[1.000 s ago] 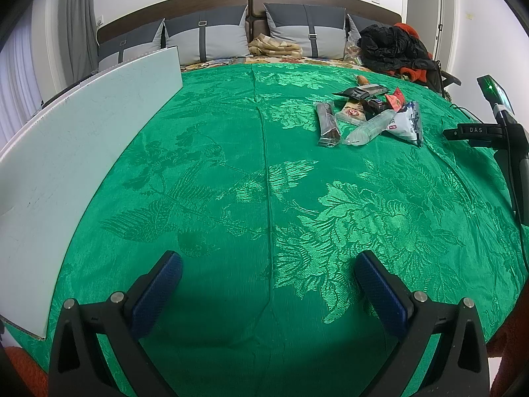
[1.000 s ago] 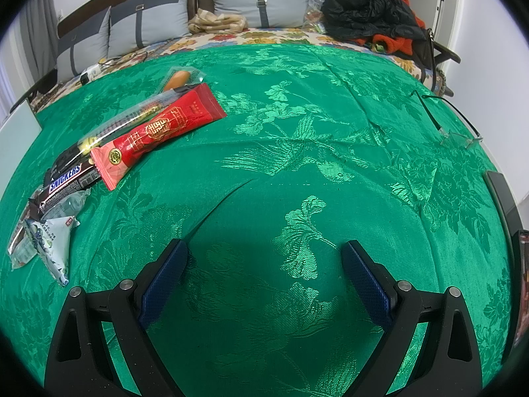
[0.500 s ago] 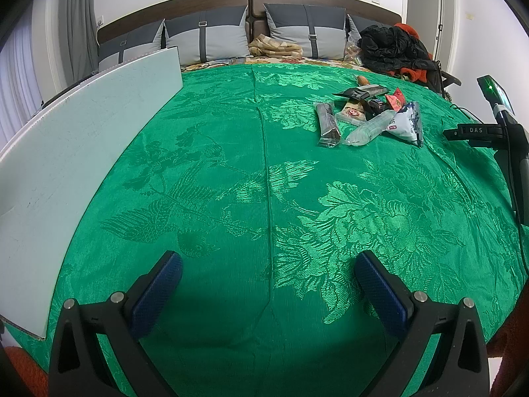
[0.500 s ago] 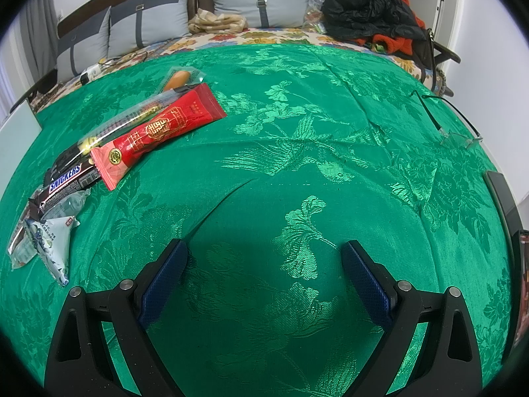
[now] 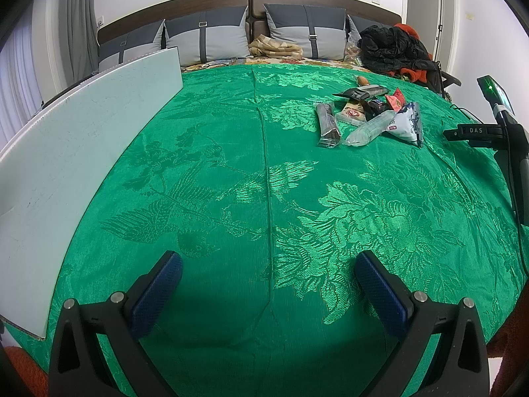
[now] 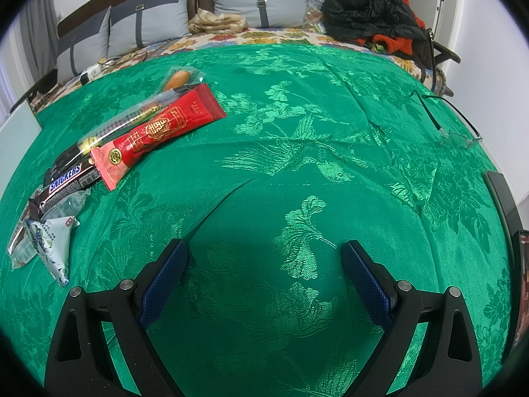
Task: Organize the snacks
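Snacks (image 5: 370,115) lie heaped on the green cover (image 5: 231,182), well ahead of both grippers. Left gripper (image 5: 267,271) and right gripper (image 6: 264,258): jaws apart, empty. Wrappers likely light, crinkly, slippery; pinch mid-length.

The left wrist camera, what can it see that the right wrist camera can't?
Only the left wrist view shows the long white board along the bed's edge, plus the other hand-held gripper's body with a green light.

Only the right wrist view shows the eyeglasses lying on the cover and the readable Snickers bar.

Both show the green bedspread, the snack pile, the grey pillows and the black jacket. Each hand-held gripper, left and right, is open and empty.
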Demonstrator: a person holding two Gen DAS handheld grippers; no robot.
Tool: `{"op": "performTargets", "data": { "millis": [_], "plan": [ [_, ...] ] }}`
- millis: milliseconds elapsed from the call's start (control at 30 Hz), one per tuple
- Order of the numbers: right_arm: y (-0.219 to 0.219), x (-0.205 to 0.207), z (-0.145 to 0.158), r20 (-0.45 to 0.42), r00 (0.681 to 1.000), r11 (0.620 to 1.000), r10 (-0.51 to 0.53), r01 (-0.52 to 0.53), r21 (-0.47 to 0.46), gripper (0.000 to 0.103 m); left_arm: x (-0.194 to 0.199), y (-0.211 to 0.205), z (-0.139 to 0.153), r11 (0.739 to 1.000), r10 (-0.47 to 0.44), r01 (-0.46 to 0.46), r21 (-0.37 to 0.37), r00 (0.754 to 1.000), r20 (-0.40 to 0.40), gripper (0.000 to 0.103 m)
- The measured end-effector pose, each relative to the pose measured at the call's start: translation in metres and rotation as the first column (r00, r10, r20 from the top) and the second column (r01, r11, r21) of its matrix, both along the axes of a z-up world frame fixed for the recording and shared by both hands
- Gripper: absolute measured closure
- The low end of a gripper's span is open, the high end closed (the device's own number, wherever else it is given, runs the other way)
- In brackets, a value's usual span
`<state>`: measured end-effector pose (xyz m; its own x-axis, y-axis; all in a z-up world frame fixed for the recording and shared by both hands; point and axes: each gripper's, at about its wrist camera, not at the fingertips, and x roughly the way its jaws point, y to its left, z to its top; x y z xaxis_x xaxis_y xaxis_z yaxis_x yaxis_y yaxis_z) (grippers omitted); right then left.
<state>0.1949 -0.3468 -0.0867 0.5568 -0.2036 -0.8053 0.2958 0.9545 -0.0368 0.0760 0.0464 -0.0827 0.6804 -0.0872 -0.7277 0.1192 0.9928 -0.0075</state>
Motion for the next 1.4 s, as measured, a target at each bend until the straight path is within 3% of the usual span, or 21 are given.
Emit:
{"op": "performTargets", "data": {
  "millis": [200, 367, 500, 600, 767, 867, 933, 1033, 1100, 1233, 1400],
  "plan": [
    [0.0, 0.0, 0.0, 0.0, 1.0, 1.0, 0.0, 0.0, 0.0, 0.006, 0.002, 0.0, 0.0, 1.0, 0.005, -0.005, 0.001, 1.0, -0.013, 0.0],
    [0.0, 0.0, 0.0, 0.0, 1.0, 1.0, 0.0, 0.0, 0.0, 0.006, 0.024, -0.005, 0.008, 1.0, -0.006, 0.006, -0.002, 0.991, -0.136, 0.0],
    [0.0, 0.0, 0.0, 0.0, 1.0, 1.0, 0.0, 0.0, 0.0, 0.006, 0.05, -0.018, 0.029, 0.993, -0.094, 0.083, -0.089, 0.986, -0.137, 0.001],
    [0.0, 0.0, 0.0, 0.0, 1.0, 1.0, 0.0, 0.0, 0.0, 0.006, 0.091, -0.026, 0.052, 0.981, -0.102, 0.077, -0.177, 0.986, -0.133, 0.002],
    [0.0, 0.0, 0.0, 0.0, 1.0, 1.0, 0.0, 0.0, 0.0, 0.006, 0.166, -0.045, 0.058, 0.975, -0.083, 0.036, -0.218, 0.974, -0.213, 0.021],
    [0.0, 0.0, 0.0, 0.0, 1.0, 1.0, 0.0, 0.0, 0.0, 0.006, 0.195, -0.065, 0.046, 0.987, -0.096, 0.059, -0.149, 0.963, -0.254, 0.034],
    [0.0, 0.0, 0.0, 0.0, 1.0, 1.0, 0.0, 0.0, 0.0, 0.006, 0.207, -0.075, 0.036, 0.991, -0.11, 0.082, -0.107, 0.952, -0.286, 0.051],
    [0.0, 0.0, 0.0, 0.0, 1.0, 1.0, 0.0, 0.0, 0.0, 0.006, 0.215, -0.085, 0.021, 0.992, -0.126, 0.115, -0.054, 0.935, -0.332, 0.068],
    [0.0, 0.0, 0.0, -0.001, 1.0, 1.0, 0.0, 0.0, 0.0, 0.006, 0.213, -0.087, 0.02, 0.991, -0.134, 0.135, -0.019, 0.944, -0.303, 0.085],
    [0.0, 0.0, 0.0, -0.001, 1.0, 1.0, 0.0, 0.0, 0.0, 0.006, 0.201, -0.072, 0.019, 0.995, -0.097, 0.095, -0.021, 0.953, -0.285, 0.085],
    [0.0, 0.0, 0.0, -0.001, 1.0, 1.0, 0.0, 0.0, 0.0, 0.006, 0.156, -0.025, 0.019, 0.999, 0.009, -0.018, -0.033, 0.964, -0.265, 0.085]
  ]
}}
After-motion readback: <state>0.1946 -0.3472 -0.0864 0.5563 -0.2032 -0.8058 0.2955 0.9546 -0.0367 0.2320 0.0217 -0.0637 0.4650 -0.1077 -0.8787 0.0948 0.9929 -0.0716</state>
